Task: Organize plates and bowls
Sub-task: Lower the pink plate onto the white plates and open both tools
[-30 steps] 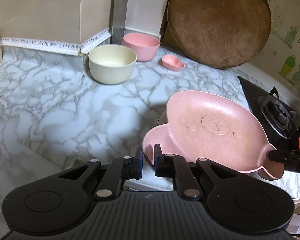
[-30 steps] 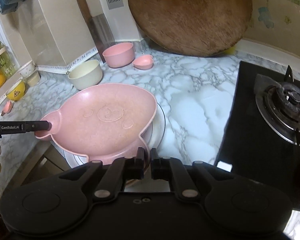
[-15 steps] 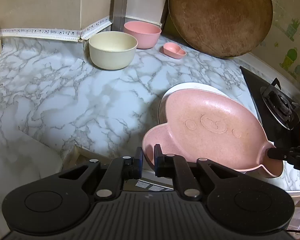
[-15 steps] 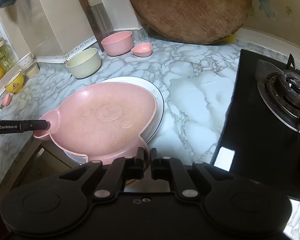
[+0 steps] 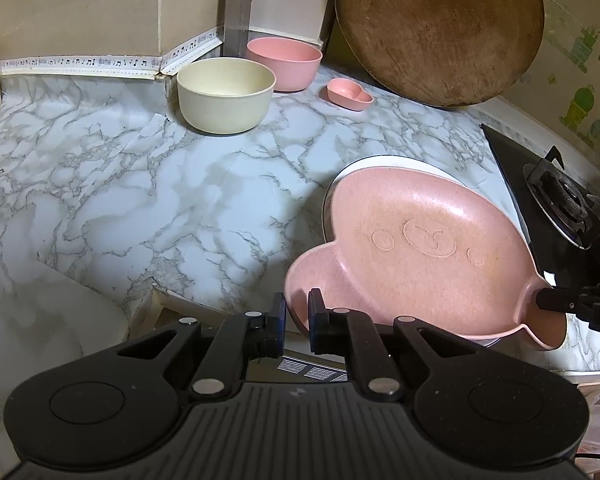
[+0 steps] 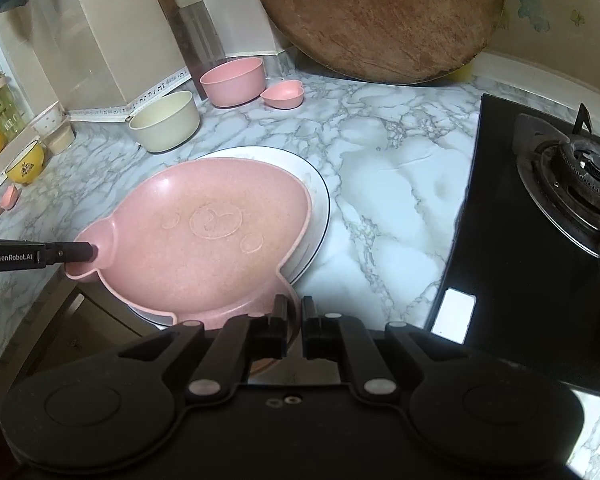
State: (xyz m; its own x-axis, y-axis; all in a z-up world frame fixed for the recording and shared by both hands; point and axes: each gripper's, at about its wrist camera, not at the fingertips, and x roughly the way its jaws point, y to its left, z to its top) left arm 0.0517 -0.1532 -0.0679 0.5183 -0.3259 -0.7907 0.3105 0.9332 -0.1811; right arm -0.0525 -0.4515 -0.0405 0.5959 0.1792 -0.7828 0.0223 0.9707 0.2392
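Note:
A pink bear-shaped plate (image 5: pixel 420 248) (image 6: pixel 212 240) hangs between both grippers, over a white plate (image 5: pixel 380 160) (image 6: pixel 320 208) on the marble counter. I cannot tell whether the two plates touch. My left gripper (image 5: pixel 296 316) (image 6: pixel 80 252) is shut on one ear of the pink plate. On the other ear, my right gripper (image 6: pixel 294 316) (image 5: pixel 556 304) is shut. At the back stand a cream bowl (image 5: pixel 226 94) (image 6: pixel 164 120), a pink bowl (image 5: pixel 284 62) (image 6: pixel 232 80) and a small pink heart dish (image 5: pixel 350 94) (image 6: pixel 282 94).
A large round wooden board (image 5: pixel 440 28) leans on the back wall. The black gas stove (image 6: pixel 560 184) fills the right side. A cleaver (image 6: pixel 196 40) leans behind the pink bowl, and a yellow bowl (image 6: pixel 24 164) sits far left. The counter's front edge runs just under the plates.
Both grippers, still holding the pink plate, have drawn slightly back toward the counter's front edge. More of the white plate's far rim now shows beyond the pink plate.

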